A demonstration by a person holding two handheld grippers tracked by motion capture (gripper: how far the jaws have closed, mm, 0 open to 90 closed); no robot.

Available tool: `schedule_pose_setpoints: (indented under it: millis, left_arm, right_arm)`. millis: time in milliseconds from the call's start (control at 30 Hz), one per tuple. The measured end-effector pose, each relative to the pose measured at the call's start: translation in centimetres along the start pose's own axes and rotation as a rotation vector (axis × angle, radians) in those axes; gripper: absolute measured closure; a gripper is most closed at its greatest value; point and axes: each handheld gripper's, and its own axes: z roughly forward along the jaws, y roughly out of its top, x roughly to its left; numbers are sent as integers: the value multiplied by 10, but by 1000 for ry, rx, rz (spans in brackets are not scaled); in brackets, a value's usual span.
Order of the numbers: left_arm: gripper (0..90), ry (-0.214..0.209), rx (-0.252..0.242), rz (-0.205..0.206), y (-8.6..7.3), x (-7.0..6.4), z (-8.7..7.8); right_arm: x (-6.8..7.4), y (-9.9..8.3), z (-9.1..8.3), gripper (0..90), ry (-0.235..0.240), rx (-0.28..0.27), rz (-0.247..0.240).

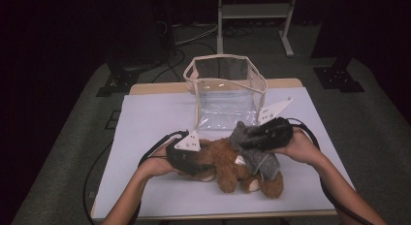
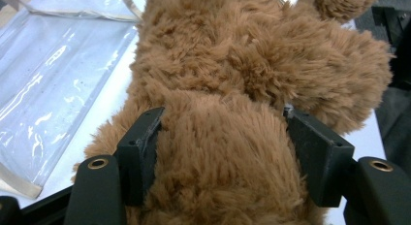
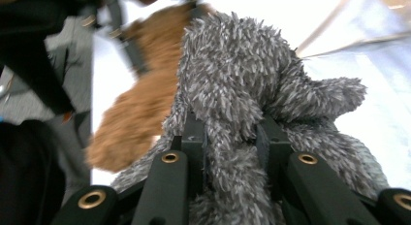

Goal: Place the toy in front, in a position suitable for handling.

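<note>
No writing can be read anywhere. In front of the clear bag [image 1: 225,87], the left claw [image 2: 223,152] clamps the brown plush toy [image 1: 228,164] lying on the white surface [image 1: 145,123]. The right claw [image 3: 232,142], angled leftward from the right, clamps the grey plush toy [image 1: 254,150] resting on the brown one.

The brown plush toy [image 2: 232,89] is running off the left gripper view's edges, and the right gripper view's background is blurring out.

Far centre: clear bag [image 1: 225,91] stands open, blocking.
Near centre: brown plush [image 1: 228,162] and grey plush [image 1: 254,147] crowd together.
Left, right: bare table [image 1: 145,123].
</note>
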Motion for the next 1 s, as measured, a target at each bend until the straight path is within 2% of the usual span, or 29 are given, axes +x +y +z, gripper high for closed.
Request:
schedule_pose_setpoints:
  millis: [33, 133, 200, 233, 300, 367, 400, 467, 500, 567, 600, 633, 733, 767, 833, 867, 900, 1000]
  left_arm:
    - [338, -3, 9, 16, 0, -3, -2]
    - [319, -2, 18, 21, 2, -5, -3]
    - [282, -6, 23, 24, 4, -5, -4]
    - [260, -11, 18, 6, 10, -3, -6]
    - [245, -17, 2, -6, 13, -1, -7]
    - [218, -10, 28, -11, 19, 2, -2]
    - [232, -10, 28, -11, 19, 2, -2]
    - [256, -47, 64, -11, 18, 0, 6]
    - [268, -64, 74, 11, 16, -6, 9]
    - [278, -64, 82, 19, 15, -9, 9]
    - [278, -67, 80, 17, 15, -11, 9]
    - [282, -83, 79, 31, 13, -14, 5]
    - [283, -92, 79, 41, 13, -16, 1]
    - [279, -92, 74, 37, 13, -17, -1]
    - [271, -93, 78, 34, 14, -16, -2]
    - [250, -90, 76, 17, 17, -14, -3]
    - [212, -92, 73, 9, 19, -12, -3]
    - [160, -102, 95, -3, 25, -11, 6]
  right_arm:
    - [-11, 1, -2, 699, -27, 2, 15]
    - [-16, -4, 4, 698, -10, 9, 41]
    - [-11, -8, 12, 698, 22, 18, 47]
    - [-6, -11, 14, 698, 19, 29, 31]
    - [0, -13, 16, 699, 17, 31, 25]
    - [14, -18, 16, 699, 40, 13, 4]
    - [14, -18, 16, 699, 40, 13, 4]
    - [24, -19, 12, 698, 46, 17, -28]
    - [28, -17, 6, 696, 44, 22, -53]
    - [28, -12, -5, 696, 19, 8, -63]
    - [28, -12, -5, 696, 19, 8, -63]
    - [21, -10, -13, 695, -8, -13, -50]
    - [17, -11, -13, 695, -11, -26, -35]
    - [19, -13, -6, 696, 3, -21, -27]
    - [21, -15, -3, 696, 11, -17, -28]
    - [24, -16, 2, 697, 26, -12, -30]
    - [31, -20, 10, 698, 41, 1, -53]
    - [39, -24, 15, 699, 75, -11, -51]
